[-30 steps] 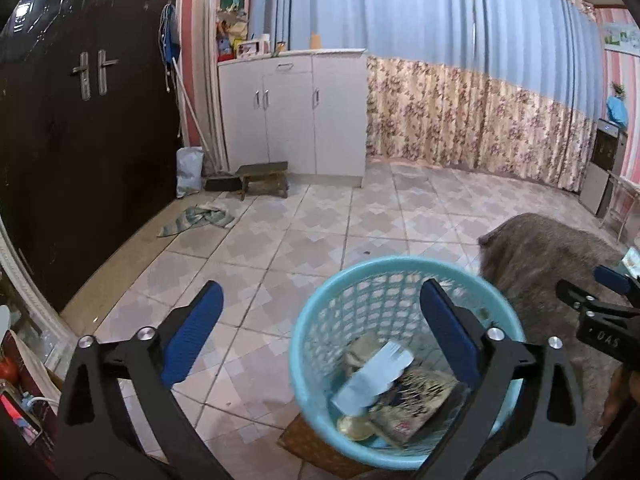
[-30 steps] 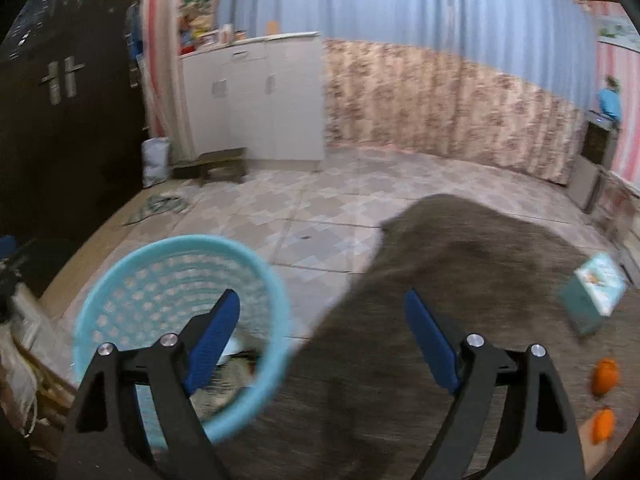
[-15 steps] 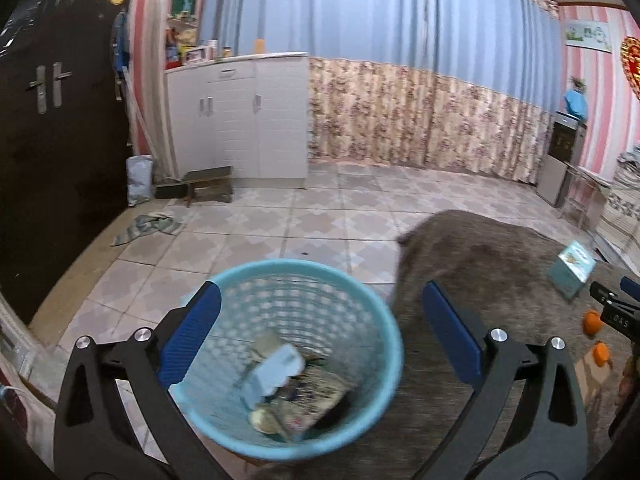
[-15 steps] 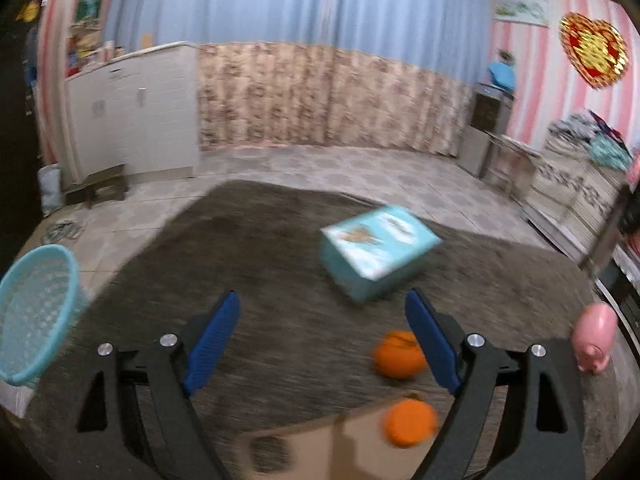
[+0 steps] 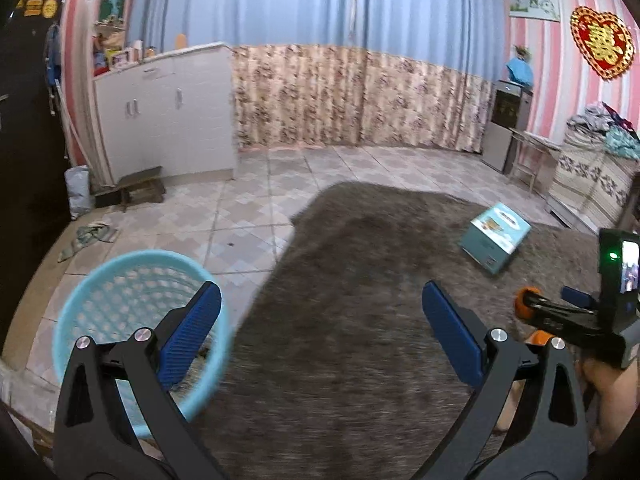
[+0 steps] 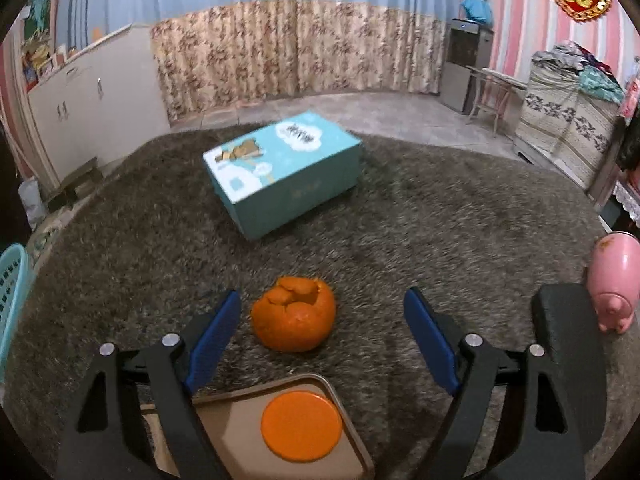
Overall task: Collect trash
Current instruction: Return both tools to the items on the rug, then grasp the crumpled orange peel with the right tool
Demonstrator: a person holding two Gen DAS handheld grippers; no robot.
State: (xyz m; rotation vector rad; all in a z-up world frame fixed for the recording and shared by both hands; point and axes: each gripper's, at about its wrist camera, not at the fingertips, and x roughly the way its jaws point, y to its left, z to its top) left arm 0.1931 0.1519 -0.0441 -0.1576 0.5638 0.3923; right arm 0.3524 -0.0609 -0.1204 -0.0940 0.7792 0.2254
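We bring the right hand-held gripper (image 6: pixel 322 330), its jaws spread and just narrowing with nothing pinched, over the orange peel (image 6: pixel 294 314), which lies on the rug (image 6: pixel 440 232) dead ahead between its fingertips, just beyond the tray (image 6: pixel 224 428).

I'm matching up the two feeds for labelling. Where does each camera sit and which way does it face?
Left wrist: on the left gripper, looking down across the rug past the blue basket; its fingers, the right gripper and a hand show.
Right wrist: on the right gripper, aimed at the orange peel; only its fingers show.
Shared: rug, teal box, basket.
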